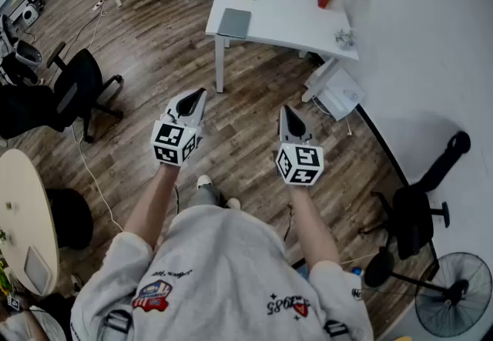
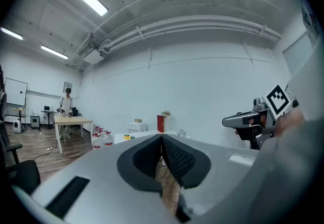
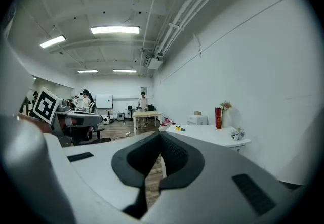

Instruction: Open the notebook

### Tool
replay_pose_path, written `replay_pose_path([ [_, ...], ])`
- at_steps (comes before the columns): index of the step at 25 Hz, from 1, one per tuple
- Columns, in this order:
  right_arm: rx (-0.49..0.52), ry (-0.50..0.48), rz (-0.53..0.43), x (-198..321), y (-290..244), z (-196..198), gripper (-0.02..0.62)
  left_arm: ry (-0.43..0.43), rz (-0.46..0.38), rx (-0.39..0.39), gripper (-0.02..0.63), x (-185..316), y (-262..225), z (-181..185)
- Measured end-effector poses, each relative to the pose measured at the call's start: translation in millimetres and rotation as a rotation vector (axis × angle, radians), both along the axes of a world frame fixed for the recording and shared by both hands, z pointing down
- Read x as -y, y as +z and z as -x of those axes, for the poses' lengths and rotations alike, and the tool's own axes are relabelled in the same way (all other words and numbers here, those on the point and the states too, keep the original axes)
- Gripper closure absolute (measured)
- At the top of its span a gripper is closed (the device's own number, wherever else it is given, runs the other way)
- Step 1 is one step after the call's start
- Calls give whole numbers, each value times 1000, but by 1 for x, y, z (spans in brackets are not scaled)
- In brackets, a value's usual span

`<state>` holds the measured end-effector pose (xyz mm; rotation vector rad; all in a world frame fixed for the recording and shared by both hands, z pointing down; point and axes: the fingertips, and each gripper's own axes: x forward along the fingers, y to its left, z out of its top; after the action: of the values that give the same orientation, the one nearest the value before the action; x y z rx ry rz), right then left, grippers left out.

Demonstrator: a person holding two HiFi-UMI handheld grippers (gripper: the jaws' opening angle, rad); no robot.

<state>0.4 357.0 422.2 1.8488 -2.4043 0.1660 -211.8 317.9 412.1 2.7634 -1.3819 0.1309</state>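
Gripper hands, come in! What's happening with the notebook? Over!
Left gripper, right gripper shut, empty. Notebook closed on white table ahead, untouched. Wood floor between, nothing blocking.

looks like an open office or lab space. white desk (image 1: 285, 16), rolling office chair (image 1: 77, 89), wood floor (image 1: 154, 47). whiteboard (image 3: 104, 101) out back, strip lights (image 3: 115, 30) overhead.

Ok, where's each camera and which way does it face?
Head view: on the head, steeply down at floor and table; shows arms, left claw, right claw.
Left gripper view: on left claw, along shut jaws toward table; right claw at right.
Right gripper view: on right claw, likewise; left claw at left.
All share the table.
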Motion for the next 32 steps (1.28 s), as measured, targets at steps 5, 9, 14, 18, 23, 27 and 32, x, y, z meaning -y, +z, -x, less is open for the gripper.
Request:
replay_pose_path([
  [5,10,11,-18,-10,-5,3,595,1,-4,0,600,-11,-2,7],
  [9,18,6,-16,-10,-4,6,595,32,-4,1,600,-10,-4,4],
  [14,29,0,4,-12,6,3,595,18,8,-7,493,-7,2,1],
  [18,43,2,16,-11,12,-2,595,6,15,-31,345,-4,5,-3],
  [23,51,6,23,-18,17,-13,595,-3,21,-32,296,-11,12,-10],
  [27,63,2,30,-23,22,-21,595,-11,16,-13,296,-17,14,-16],
  [32,76,6,43,-13,31,-29,595,-13,40,10,298,-9,25,-19],
])
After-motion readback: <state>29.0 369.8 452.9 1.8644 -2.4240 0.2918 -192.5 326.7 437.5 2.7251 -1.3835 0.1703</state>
